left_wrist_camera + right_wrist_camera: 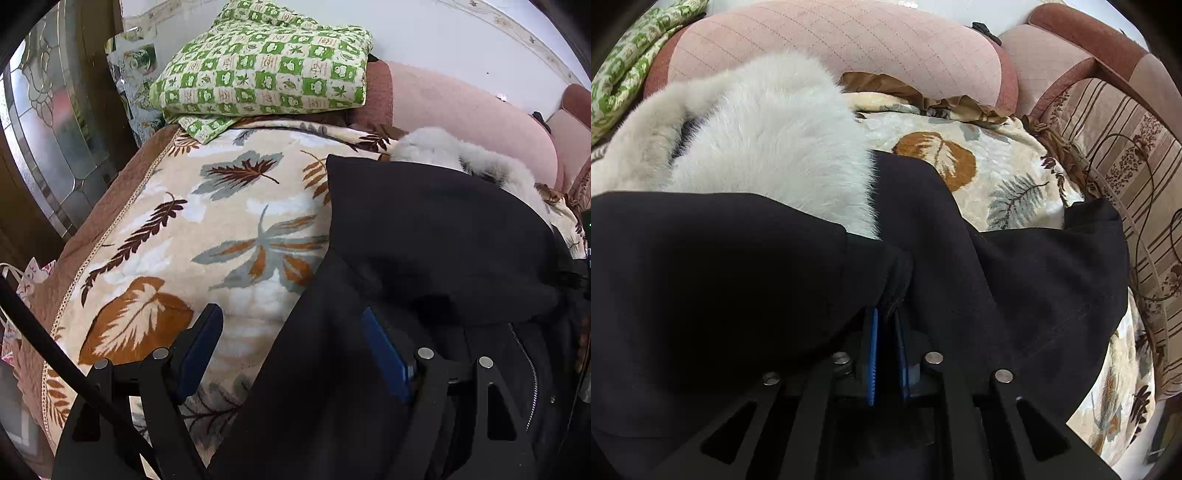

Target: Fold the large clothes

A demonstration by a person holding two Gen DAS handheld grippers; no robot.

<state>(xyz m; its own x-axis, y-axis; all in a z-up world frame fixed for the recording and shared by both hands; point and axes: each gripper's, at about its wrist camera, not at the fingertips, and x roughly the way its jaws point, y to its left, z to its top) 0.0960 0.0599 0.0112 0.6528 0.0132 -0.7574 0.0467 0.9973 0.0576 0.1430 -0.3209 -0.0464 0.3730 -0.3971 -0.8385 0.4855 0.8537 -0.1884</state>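
We saw a leaf-print blanket (229,229) spread over the sofa seat. A folded green checked quilt (266,74) lay at its far end, against a pink cushion (842,48). A striped cover (1137,177) draped the sofa's right side, and a leaded glass door (48,122) stood left.

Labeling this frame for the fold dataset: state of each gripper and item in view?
left gripper: open, holding nothing, at the coat's edge
right gripper: shut on a pinch of coat fabric
black coat: partly folded, lying on the blanket
fur trim: exposed, lying loose
leaf-print blanket: spread flat
green checked quilt: folded
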